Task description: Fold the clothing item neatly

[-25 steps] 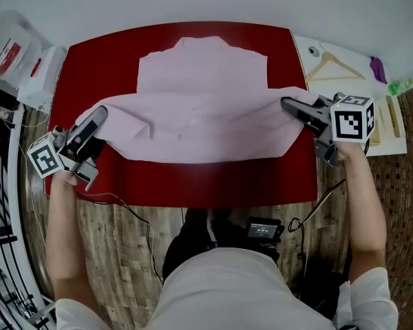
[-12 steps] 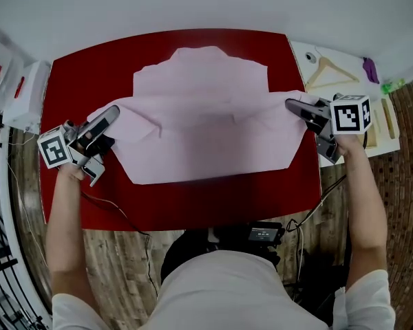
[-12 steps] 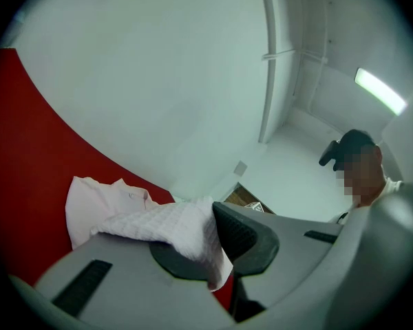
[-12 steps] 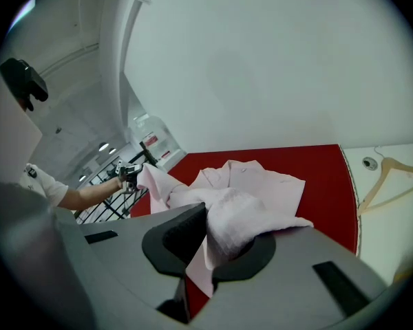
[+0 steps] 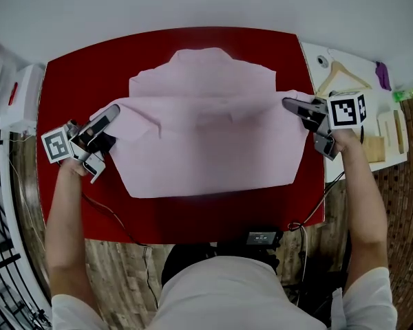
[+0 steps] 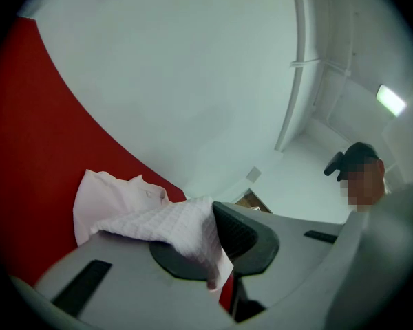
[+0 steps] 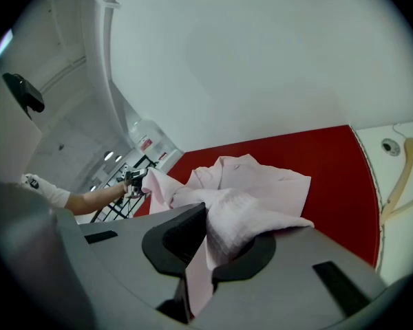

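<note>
We are holding a pale pink shirt [image 5: 206,136] stretched sideways over the red desk [image 5: 76,74], one corner in each gripper. The left gripper [image 5: 111,111] is sitting at the shirt's left edge, and in the left gripper view its jaws are pressing together on a bunched fold of the waffle-textured pink fabric, with a small tail of cloth hanging down past the pads. The right gripper [image 5: 289,104] is sitting at the shirt's right edge, near the desk's right side, and in the right gripper view its jaws are likewise pinching a thick wad of the same fabric, a strip of it trailing down between them. A creased ridge is running across the shirt from one gripper to the other. Beyond that ridge, the far part with the collar is lying flat on the desk; on the near side, a broad smooth panel is spreading toward us, and a dark shadow is showing along its near edge. The desk's near strip is showing bare red in front of that edge. To the right of the desk, a wooden hanger [image 5: 341,74] is lying on a white board [image 5: 399,150].
</note>
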